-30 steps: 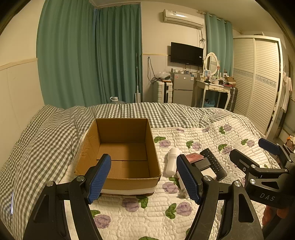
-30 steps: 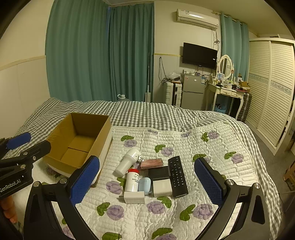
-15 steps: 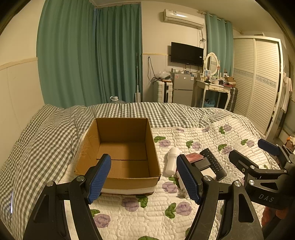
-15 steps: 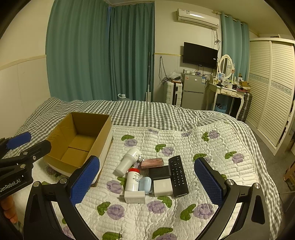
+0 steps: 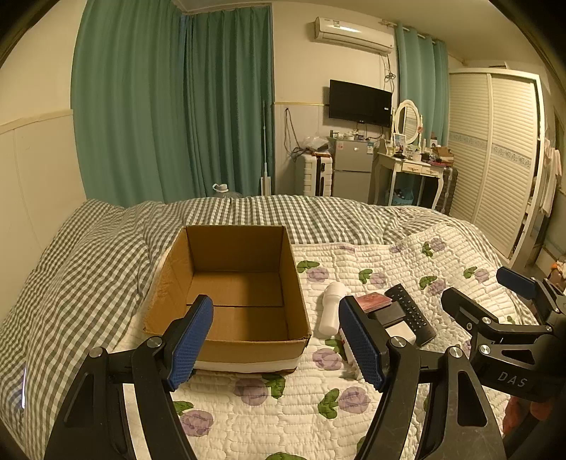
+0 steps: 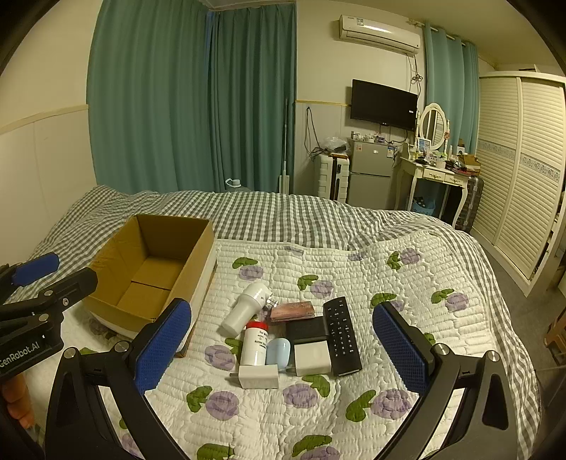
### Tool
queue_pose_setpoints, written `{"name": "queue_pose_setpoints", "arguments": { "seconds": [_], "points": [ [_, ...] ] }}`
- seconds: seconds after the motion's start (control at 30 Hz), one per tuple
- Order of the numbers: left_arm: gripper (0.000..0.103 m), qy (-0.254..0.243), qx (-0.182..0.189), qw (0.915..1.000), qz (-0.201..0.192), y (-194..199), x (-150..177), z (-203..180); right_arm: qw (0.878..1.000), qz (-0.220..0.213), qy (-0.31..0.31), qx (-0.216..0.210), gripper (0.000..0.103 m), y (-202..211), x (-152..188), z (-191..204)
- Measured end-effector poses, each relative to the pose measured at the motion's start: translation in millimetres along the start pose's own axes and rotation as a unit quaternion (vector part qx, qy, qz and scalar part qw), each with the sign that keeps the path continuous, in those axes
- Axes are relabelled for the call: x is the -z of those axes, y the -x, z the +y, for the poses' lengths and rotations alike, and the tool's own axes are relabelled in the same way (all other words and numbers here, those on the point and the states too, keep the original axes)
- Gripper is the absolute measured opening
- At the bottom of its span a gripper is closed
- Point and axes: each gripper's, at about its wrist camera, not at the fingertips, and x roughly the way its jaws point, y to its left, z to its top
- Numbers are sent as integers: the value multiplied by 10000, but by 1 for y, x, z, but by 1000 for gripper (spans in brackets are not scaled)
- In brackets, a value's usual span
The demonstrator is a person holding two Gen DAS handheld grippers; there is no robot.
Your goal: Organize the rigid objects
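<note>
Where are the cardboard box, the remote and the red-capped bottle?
cardboard box (image 6: 198, 263): right wrist view, outer side wall.
remote (image 6: 341, 334): right wrist view, middle of the keypad.
red-capped bottle (image 6: 255, 345): right wrist view, white labelled body.

1. We see a bedroom in warm, dim light, with teal curtains (image 6: 191, 99) covering the far wall from ceiling to floor.
2. We find an air conditioner (image 6: 379, 33) mounted high on the cream wall, above a dark television (image 6: 383, 104).
3. We note a small grey fridge (image 6: 371, 170) beside a white suitcase (image 6: 330, 177), and a white dressing table (image 6: 433, 173) with an oval mirror (image 6: 434, 129).
4. We see a louvred white wardrobe (image 6: 520, 166) along the right wall.
5. We see a bed under a checked cover (image 6: 269, 212) and a flowered quilt (image 6: 353, 389).
</note>
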Motion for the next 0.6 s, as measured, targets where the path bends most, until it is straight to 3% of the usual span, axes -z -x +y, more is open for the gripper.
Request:
{"name": "queue_pose_setpoints", "arguments": {
  "seconds": [0.6],
  "points": [
    [76, 20, -18, 10000, 21, -2, -1, 3, 10000, 11, 4, 1, 103, 0, 0, 1]
  ]
}}
